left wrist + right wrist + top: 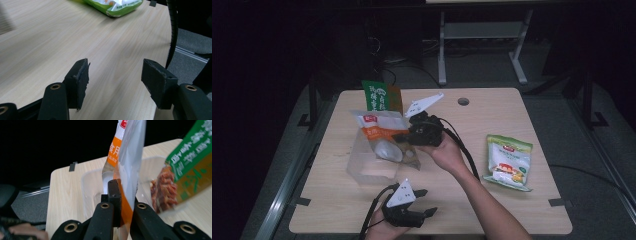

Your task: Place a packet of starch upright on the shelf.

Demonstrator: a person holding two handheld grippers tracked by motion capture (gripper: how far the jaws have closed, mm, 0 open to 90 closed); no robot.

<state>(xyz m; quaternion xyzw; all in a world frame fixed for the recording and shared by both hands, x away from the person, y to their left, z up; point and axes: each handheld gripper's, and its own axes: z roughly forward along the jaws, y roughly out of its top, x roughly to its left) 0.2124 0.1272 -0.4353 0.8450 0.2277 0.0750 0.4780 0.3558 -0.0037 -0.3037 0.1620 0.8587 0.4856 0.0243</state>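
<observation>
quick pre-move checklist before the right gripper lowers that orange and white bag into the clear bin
1. Right gripper grip on the orange and white bag: shut on its edge, ok.
2. Bag over the clear plastic bin: its lower end sits inside the bin, ok.
3. Room in the bin: the green bag leans at the far side; free floor beneath cannot tell.
4. Left gripper out of the way: open, near the front table edge, apart from the bin, ok.
5. Right gripper's cable: trails back along the forearm, away from the bin, ok.
6. Green and white pouch: lies flat to the right, outside the path, ok.
</observation>
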